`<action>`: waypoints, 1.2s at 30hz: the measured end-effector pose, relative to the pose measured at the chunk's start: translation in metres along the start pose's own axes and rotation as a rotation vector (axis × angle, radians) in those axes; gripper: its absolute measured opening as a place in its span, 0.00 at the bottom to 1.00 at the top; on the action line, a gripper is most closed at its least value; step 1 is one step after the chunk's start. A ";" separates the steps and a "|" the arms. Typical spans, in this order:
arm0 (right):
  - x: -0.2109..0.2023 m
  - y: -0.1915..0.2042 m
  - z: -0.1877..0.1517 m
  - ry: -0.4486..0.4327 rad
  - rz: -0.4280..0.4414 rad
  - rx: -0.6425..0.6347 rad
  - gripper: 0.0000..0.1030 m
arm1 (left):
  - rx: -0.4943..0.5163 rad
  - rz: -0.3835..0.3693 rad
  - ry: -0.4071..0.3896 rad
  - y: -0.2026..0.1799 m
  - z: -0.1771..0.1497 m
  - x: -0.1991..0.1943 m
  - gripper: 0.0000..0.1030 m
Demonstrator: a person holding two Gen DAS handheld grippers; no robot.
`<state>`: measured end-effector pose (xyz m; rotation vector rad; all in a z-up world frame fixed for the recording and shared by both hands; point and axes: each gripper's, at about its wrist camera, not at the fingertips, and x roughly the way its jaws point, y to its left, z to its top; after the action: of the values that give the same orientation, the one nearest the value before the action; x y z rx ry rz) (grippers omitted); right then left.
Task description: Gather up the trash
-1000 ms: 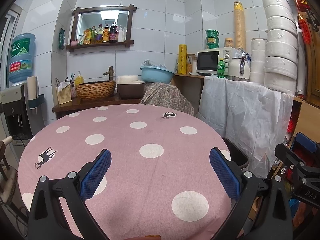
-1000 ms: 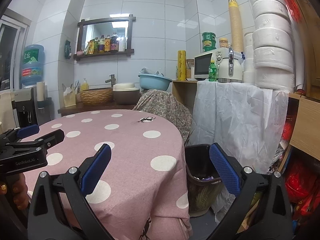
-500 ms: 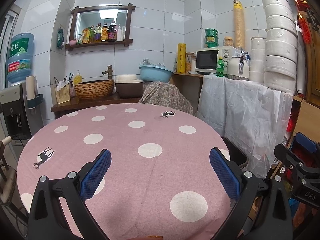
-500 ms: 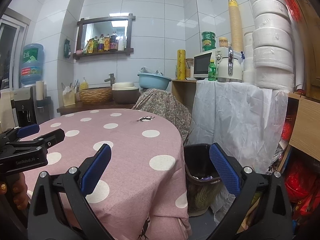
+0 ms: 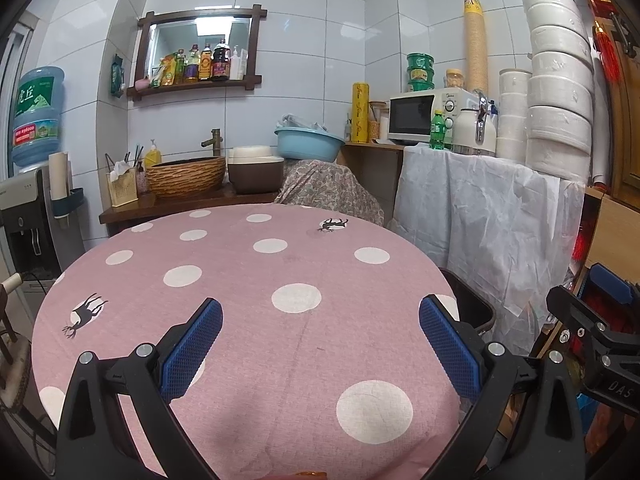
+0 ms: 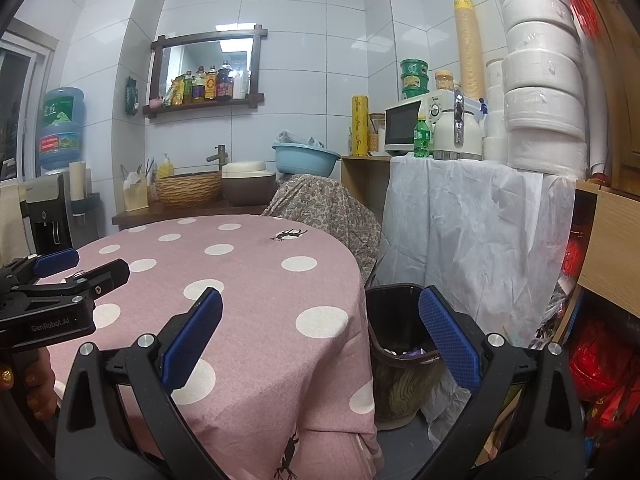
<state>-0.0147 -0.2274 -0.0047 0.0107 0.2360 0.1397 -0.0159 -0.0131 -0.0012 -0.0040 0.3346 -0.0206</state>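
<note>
A dark trash bin (image 6: 400, 344) stands on the floor at the right edge of the round table (image 6: 256, 280), with scraps showing inside it; its rim (image 5: 472, 304) peeks past the tablecloth in the left wrist view. My left gripper (image 5: 320, 344) hovers open over the pink polka-dot cloth (image 5: 248, 280), nothing between its blue pads. My right gripper (image 6: 320, 336) is open too, held above the table's right edge and the bin. Each gripper shows in the other's view: the right one (image 5: 592, 328) at far right, the left one (image 6: 60, 284) at far left. No loose trash lies on the cloth.
A draped counter (image 5: 480, 208) with a microwave (image 5: 424, 116), kettle and stacked white containers (image 5: 560, 92) stands to the right. Behind the table sit a basket (image 5: 186, 176), bowls and a blue basin (image 5: 308, 144). A water dispenser (image 5: 24, 184) is at left. A person's hand (image 6: 28, 384) holds the left gripper.
Both views have shifted very slightly; the table sits a touch lower and nearer in frame. Both grippers stay open and empty.
</note>
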 end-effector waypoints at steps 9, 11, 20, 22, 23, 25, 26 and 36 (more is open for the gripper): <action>0.003 -0.001 -0.001 0.004 -0.011 0.000 0.94 | -0.013 -0.013 0.009 -0.003 0.000 0.003 0.95; 0.003 -0.001 -0.002 0.004 -0.014 0.001 0.94 | -0.011 -0.016 0.011 -0.004 0.000 0.002 0.95; 0.003 -0.003 -0.002 0.007 -0.019 0.005 0.94 | 0.003 -0.016 0.016 -0.009 0.001 0.003 0.95; 0.003 -0.003 -0.002 0.006 -0.017 0.007 0.94 | 0.003 -0.017 0.017 -0.009 0.001 0.002 0.95; 0.003 -0.003 -0.002 0.006 -0.018 0.006 0.94 | 0.002 -0.017 0.017 -0.009 0.001 0.002 0.95; 0.003 -0.003 -0.002 0.007 -0.019 0.005 0.94 | 0.004 -0.016 0.016 -0.009 0.002 0.002 0.95; 0.003 -0.003 -0.002 0.007 -0.018 0.006 0.94 | 0.003 -0.016 0.016 -0.009 0.002 0.002 0.95; 0.002 -0.002 -0.001 0.005 -0.017 0.005 0.94 | 0.004 -0.017 0.017 -0.008 0.002 0.002 0.95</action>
<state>-0.0126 -0.2294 -0.0059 0.0136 0.2417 0.1223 -0.0136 -0.0216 -0.0002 -0.0026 0.3513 -0.0381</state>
